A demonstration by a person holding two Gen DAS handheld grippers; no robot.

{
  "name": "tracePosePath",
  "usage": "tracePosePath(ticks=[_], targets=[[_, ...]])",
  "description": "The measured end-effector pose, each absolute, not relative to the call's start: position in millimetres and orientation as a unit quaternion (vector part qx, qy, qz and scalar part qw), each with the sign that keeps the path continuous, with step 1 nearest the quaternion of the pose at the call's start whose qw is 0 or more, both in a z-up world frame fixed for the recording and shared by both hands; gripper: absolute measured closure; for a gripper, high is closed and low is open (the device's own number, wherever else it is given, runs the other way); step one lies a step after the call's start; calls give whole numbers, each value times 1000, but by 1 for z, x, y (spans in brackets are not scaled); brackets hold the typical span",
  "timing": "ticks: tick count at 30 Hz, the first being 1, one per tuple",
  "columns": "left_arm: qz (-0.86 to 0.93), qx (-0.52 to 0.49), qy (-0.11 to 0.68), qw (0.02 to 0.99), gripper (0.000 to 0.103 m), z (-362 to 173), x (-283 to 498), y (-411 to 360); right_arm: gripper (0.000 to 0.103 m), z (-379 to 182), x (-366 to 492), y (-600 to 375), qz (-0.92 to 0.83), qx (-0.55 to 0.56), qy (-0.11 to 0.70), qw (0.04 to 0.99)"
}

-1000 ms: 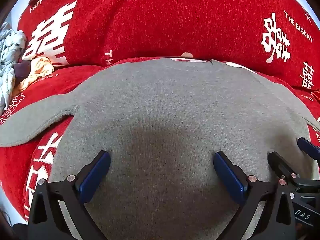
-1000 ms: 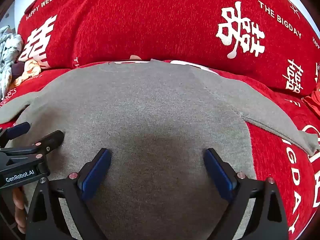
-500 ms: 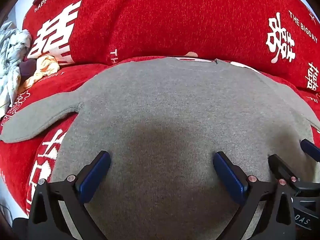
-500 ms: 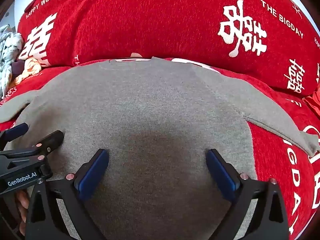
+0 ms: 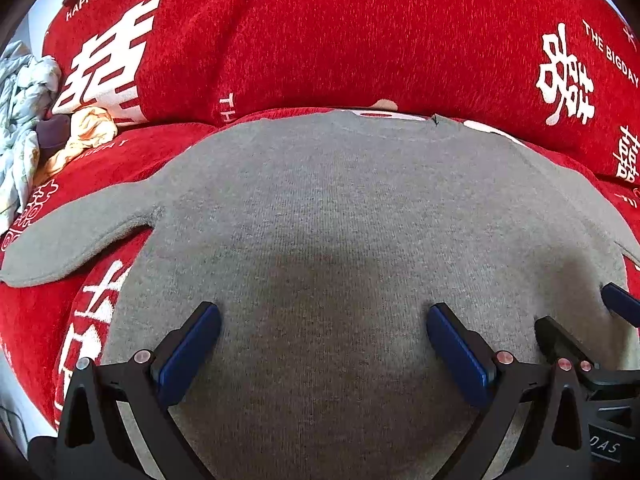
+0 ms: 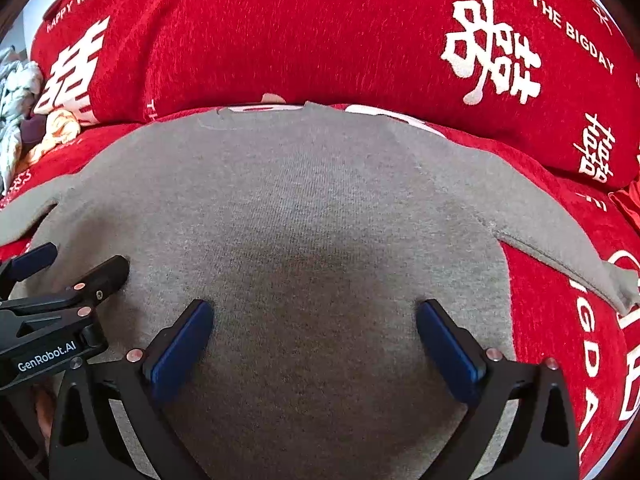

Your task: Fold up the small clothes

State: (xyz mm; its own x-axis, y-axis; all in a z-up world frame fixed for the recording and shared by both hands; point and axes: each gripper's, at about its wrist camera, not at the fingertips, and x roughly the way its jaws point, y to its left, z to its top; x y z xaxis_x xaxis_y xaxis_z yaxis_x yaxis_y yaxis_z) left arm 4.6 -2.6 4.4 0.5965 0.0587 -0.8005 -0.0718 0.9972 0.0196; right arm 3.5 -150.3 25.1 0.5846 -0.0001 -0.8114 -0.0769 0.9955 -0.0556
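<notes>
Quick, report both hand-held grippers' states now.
Left hand-held gripper: open, holding nothing, over the flat grey knit sweater.
Right hand-held gripper: open, holding nothing, over the same sweater.

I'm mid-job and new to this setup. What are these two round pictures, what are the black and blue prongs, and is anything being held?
Each picture comes from a camera on a handheld tool, looking forward along its two prongs. No robot arm: a person holds one tool per hand. In the left view, the left tool is open over a grey sweater; the right tool is also open in its own view. Neither holds anything. The sweater lies flat, sleeves spread, on a red blanket with white lettering. A pile of other clothes sits far left.
</notes>
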Motion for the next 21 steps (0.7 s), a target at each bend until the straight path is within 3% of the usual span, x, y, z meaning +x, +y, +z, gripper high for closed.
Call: tracePosePath(ticks=[9, 21], targets=[[38, -7, 469, 883, 0, 15, 10, 0, 1, 29, 15, -152, 21, -50, 495, 867], [60, -6, 474, 879, 0, 43, 30, -3, 1, 52, 29, -163, 18, -30, 470, 882]])
